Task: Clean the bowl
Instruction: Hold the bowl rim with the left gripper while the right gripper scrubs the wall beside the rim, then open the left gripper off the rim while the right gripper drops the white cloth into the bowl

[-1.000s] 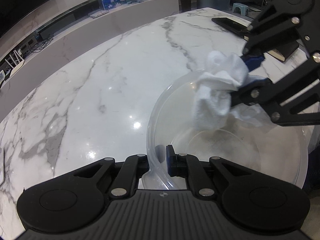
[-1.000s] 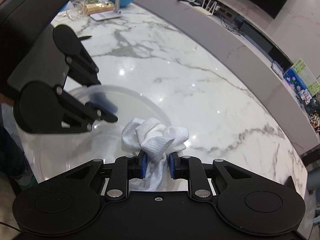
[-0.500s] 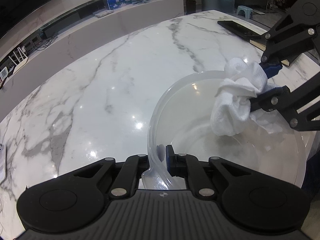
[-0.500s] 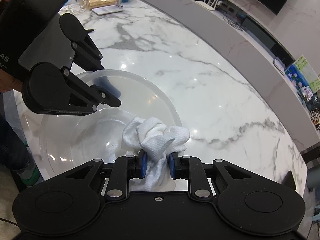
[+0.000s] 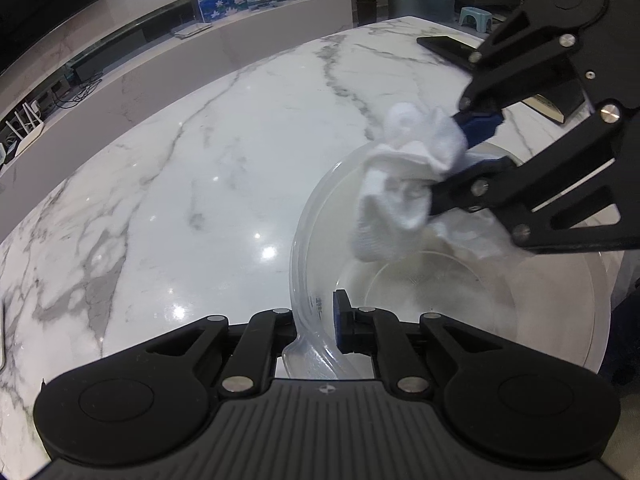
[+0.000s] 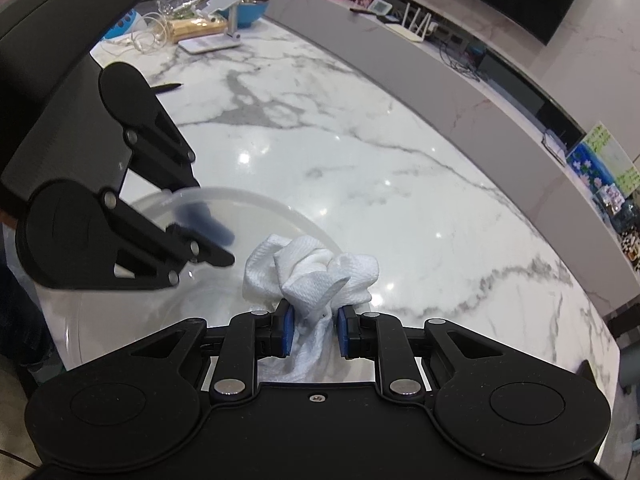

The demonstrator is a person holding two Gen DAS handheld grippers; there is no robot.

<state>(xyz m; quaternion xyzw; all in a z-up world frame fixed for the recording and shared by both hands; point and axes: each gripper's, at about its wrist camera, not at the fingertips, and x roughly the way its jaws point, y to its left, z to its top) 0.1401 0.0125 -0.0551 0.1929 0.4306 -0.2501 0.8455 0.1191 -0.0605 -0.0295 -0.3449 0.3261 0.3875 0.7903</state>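
In the left wrist view, the left gripper (image 5: 316, 322) was closed on the near rim of the clear plastic bowl (image 5: 560, 320), with the thin wall pinched between its two fingers; a blue pad (image 5: 341, 318) stood inside the bowl. The bowl stood on the white marble table (image 5: 200, 200), at the near right part of it. From the right side, the right gripper (image 5: 460, 160) reached over the far rim and held a crumpled white cloth (image 5: 404, 184). The lower part of the cloth hung inside the bowl, against its far wall. Behind this gripper, a dark phone (image 5: 444, 48) lay on the far part of the table.

In the right wrist view, the right gripper (image 6: 313, 330) was closed on the cloth (image 6: 312, 272), whose narrow part was squeezed between the blue pads (image 6: 286, 330). The bunched part of the cloth stood out in front of the fingers, over the right rim of the bowl (image 6: 256, 204). At the left, the left gripper (image 6: 212, 236) held the far left rim. Far on the table stood a white phone stand (image 6: 224, 12) with a blue bowl (image 6: 252, 10) behind it, and a black pen (image 6: 166, 87) lay near the left gripper.
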